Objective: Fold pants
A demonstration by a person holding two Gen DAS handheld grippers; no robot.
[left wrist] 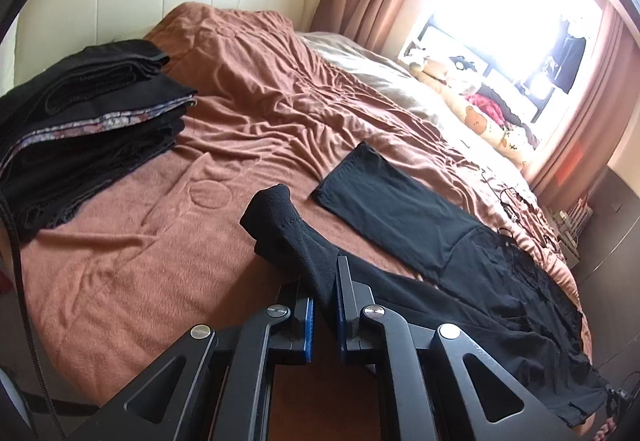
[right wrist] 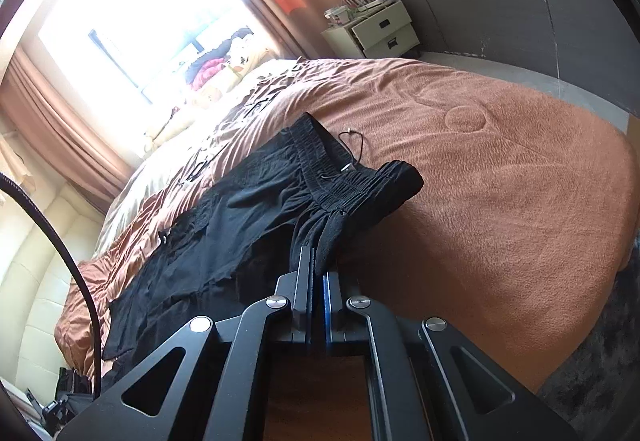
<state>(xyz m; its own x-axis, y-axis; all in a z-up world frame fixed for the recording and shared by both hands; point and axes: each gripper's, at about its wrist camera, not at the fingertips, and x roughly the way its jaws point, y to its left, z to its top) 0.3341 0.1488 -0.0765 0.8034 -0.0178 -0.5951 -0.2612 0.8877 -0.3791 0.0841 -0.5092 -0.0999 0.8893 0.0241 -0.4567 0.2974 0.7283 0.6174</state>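
Observation:
Black pants (left wrist: 472, 265) lie spread on a brown bedspread (left wrist: 168, 241). My left gripper (left wrist: 324, 281) is shut on the end of the near pant leg (left wrist: 288, 225) and holds it lifted off the bed. The other leg (left wrist: 384, 201) lies flat beyond it. In the right wrist view my right gripper (right wrist: 316, 269) is shut on the near corner of the elastic waistband (right wrist: 360, 189), raised slightly. The rest of the pants (right wrist: 224, 225) stretch away to the left, with a drawstring (right wrist: 352, 145) loose on the bedspread (right wrist: 500, 201).
A stack of folded dark clothes (left wrist: 88, 121) sits at the bed's left by the cream headboard (left wrist: 160, 1). Pillows and stuffed toys (left wrist: 480, 109) lie under the bright window. A white nightstand (right wrist: 376, 29) stands past the bed's far side.

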